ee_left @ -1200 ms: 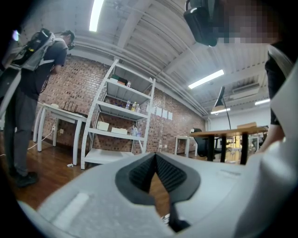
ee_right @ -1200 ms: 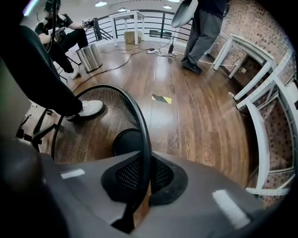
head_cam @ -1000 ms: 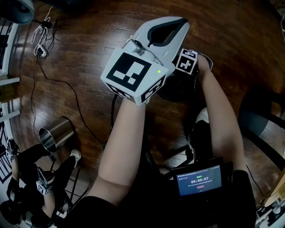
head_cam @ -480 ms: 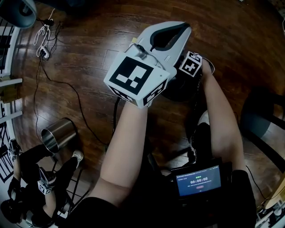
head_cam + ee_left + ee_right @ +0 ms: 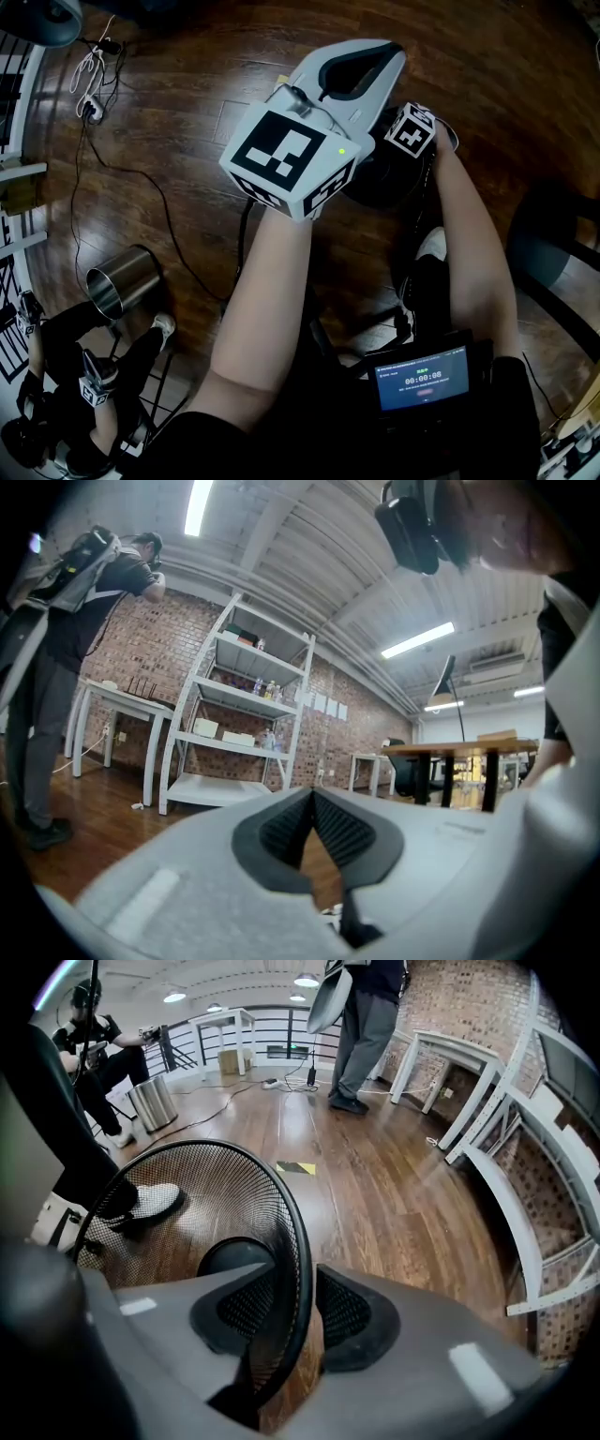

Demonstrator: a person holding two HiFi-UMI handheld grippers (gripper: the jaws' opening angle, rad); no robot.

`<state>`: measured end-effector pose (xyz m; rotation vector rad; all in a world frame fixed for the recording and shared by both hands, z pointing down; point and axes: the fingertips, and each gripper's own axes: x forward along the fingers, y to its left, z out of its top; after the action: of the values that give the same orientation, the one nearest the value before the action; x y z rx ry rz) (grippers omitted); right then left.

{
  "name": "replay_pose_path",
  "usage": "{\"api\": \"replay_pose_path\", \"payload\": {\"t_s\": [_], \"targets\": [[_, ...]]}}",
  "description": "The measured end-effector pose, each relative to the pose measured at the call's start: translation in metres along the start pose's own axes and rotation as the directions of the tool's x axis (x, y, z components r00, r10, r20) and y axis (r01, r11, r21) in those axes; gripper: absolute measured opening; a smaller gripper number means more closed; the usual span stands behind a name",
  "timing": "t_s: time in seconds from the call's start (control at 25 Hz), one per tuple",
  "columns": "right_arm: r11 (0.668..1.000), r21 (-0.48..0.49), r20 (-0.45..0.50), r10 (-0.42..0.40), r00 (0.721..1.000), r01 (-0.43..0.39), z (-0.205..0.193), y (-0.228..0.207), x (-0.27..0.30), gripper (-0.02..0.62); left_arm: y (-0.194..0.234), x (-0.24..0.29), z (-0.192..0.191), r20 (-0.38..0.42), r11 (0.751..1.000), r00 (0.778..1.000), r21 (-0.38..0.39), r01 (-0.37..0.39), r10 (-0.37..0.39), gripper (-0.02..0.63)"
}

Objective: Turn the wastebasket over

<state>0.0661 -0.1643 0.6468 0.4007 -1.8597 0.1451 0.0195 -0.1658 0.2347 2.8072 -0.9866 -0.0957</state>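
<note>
- Wastebasket (image 5: 211, 1194), black wire mesh, sits mouth up on the wooden floor (image 5: 375, 1176), next to the person's shoe (image 5: 141, 1206).
- Right gripper (image 5: 307, 1283) points steeply down over its rim; the rim runs between the jaws, which are opening, with the pads no longer pressing on it.
- Left gripper (image 5: 312, 797) is held level above, clenched with its tips together and nothing between them.
- In the head view, the left gripper covers most of the wastebasket.

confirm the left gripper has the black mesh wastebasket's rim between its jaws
No, the right gripper does: the right gripper view shows the wastebasket rim between its opening jaws. The left gripper is shut on nothing.
</note>
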Motion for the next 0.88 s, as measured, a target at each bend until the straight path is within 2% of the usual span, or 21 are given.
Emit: {"api": "replay_pose_path", "payload": {"t_s": [0.32,0.4,0.44,0.52,0.6,0.64,0.76,0.88], "targets": [[0.998,0.059,0.060,-0.043,0.997,0.039,0.005,-0.015,-0.044,0.161,-0.002,-0.001,0.004,-0.008,1.000,1.000,0.019,-0.001,0.001,0.003],[0.989,0.131,0.147,-0.083,0.986,0.064,0.013,-0.024,-0.066,0.160,-0.005,-0.001,0.002,-0.019,1.000,1.000,0.030,-0.001,0.002,0.003],[0.980,0.183,0.210,-0.116,0.971,0.078,0.020,-0.031,-0.081,0.158,-0.006,-0.001,0.002,-0.023,0.999,1.000,0.034,0.000,0.001,0.003],[0.955,0.278,0.345,-0.201,0.917,0.105,0.040,-0.046,-0.116,0.113,-0.006,-0.003,0.005,-0.025,0.999,1.000,0.041,-0.002,0.003,0.003],[0.930,0.349,0.481,-0.286,0.829,0.118,0.060,-0.056,-0.157,0.029,-0.007,-0.006,0.008,-0.021,0.999,1.000,0.045,-0.007,0.008,0.003],[0.921,0.374,0.547,-0.312,0.777,0.107,0.069,-0.058,-0.179,0.014,-0.008,-0.007,0.009,-0.020,0.999,1.000,0.048,-0.008,0.009,0.003],[0.920,0.388,0.698,-0.330,0.635,0.051,0.100,-0.049,-0.245,0.011,-0.011,-0.009,0.011,-0.028,0.998,1.000,0.066,-0.001,0.003,0.003],[0.920,0.389,0.768,-0.352,0.535,0.045,0.121,-0.033,-0.307,0.011,-0.011,-0.014,0.011,-0.037,0.997,0.999,0.071,0.001,0.002,0.003]]}}
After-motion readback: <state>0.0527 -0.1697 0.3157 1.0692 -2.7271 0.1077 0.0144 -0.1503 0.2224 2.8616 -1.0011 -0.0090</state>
